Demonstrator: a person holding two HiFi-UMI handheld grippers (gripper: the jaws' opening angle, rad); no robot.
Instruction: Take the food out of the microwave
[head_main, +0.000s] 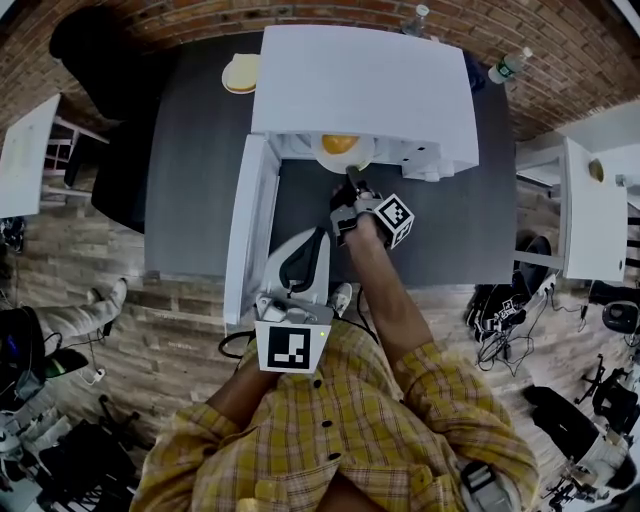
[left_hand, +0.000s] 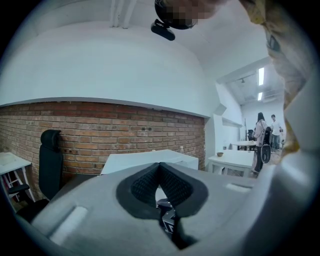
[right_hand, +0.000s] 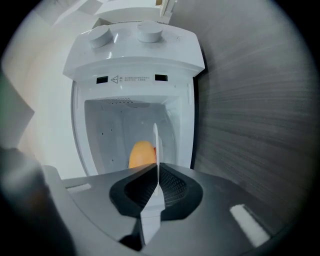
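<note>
The white microwave (head_main: 360, 80) stands on a dark table (head_main: 200, 180), its door (head_main: 250, 230) swung open to the left. A white plate (head_main: 350, 155) carrying orange food (head_main: 338, 143) sits at the oven's mouth. My right gripper (head_main: 352, 180) is shut on the plate's near rim. In the right gripper view the rim (right_hand: 156, 150) runs edge-on between the pads of the right gripper (right_hand: 158, 182), with the food (right_hand: 141, 152) behind it inside the cavity. My left gripper (head_main: 316, 238) hangs back near the person's chest. The left gripper (left_hand: 159, 172) is shut and holds nothing.
A second plate with a bun (head_main: 240, 73) lies on the table left of the microwave. Two bottles (head_main: 510, 65) stand behind it by the brick wall. White side tables (head_main: 590, 200) flank the dark one. Two people (left_hand: 260, 132) stand far off.
</note>
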